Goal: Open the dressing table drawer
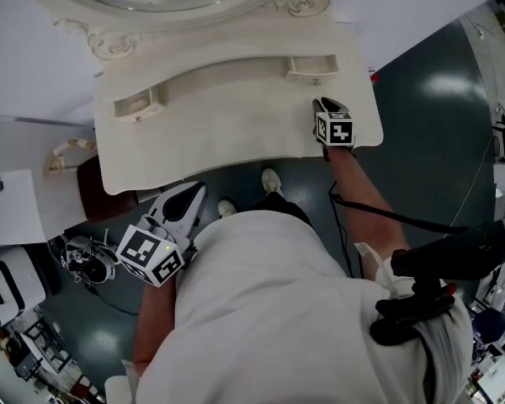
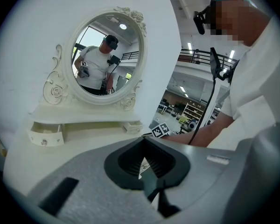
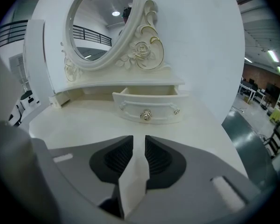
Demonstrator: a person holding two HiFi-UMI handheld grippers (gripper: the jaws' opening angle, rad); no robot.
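Right tongs (image 3: 139,139) hover slightly spread and empty over the worktop (image 3: 84,120), aimed at the knob (image 3: 145,115) of the right drawer (image 3: 149,101), which stands partly out; left tongs (image 2: 143,141), pressed together, hang back by the body, probably not needed

Bright, even indoor light, ceiling strip lights (image 3: 272,55), glare patch on floor (image 1: 444,85), fisheye bending, dark vignetted corners.

I see dark green floor (image 1: 438,116) w/ glare spots. Brown seat (image 1: 101,190) to my left, white sheet (image 1: 8,209) near it, kit clutter (image 1: 84,259) below. Bkgd: shelving racks (image 2: 190,112), black railing (image 2: 198,55), white wall (image 3: 200,41).
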